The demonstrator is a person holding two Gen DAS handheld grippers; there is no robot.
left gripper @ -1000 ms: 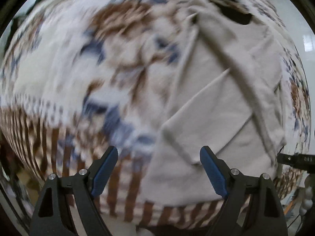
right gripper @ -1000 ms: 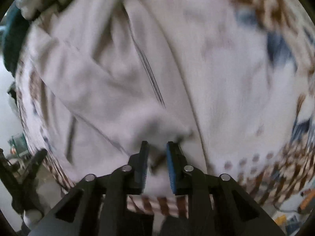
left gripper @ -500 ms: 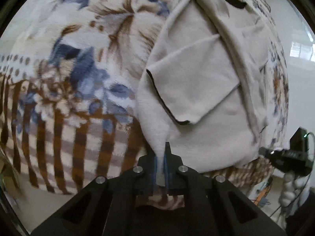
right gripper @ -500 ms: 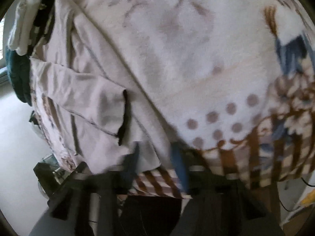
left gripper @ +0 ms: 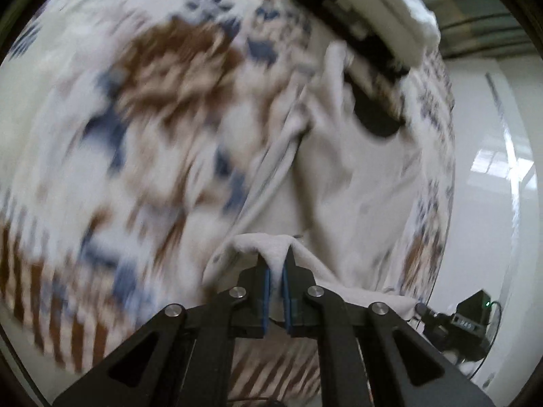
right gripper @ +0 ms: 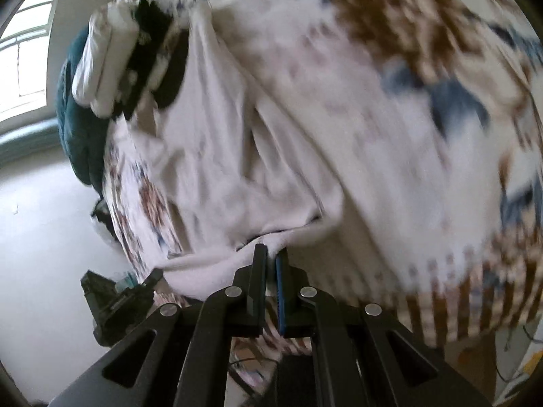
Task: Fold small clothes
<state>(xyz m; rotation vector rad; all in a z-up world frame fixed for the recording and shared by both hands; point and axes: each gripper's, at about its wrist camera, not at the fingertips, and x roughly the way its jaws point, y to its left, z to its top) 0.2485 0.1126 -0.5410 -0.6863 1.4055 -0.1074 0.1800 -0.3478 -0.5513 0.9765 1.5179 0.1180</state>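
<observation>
A pale beige garment (left gripper: 356, 183) lies on a flowered blanket (left gripper: 135, 108); it also shows in the right wrist view (right gripper: 237, 156). My left gripper (left gripper: 275, 264) is shut on the garment's near edge, and the cloth bunches up over the fingertips. My right gripper (right gripper: 271, 257) is shut on the same near edge further along and lifts a fold of it. Both views are blurred by motion.
A stack of folded white and black clothes (left gripper: 370, 23) lies at the far end of the blanket, also in the right wrist view (right gripper: 129, 57). A teal cloth (right gripper: 78, 125) lies beside it. A black device (left gripper: 468, 325) stands on the pale floor (right gripper: 40, 237).
Both grippers have lifted the near edge of the garment and carry it toward the far end. The right gripper, open and blurred half a second ago, is now shut on the cloth.
</observation>
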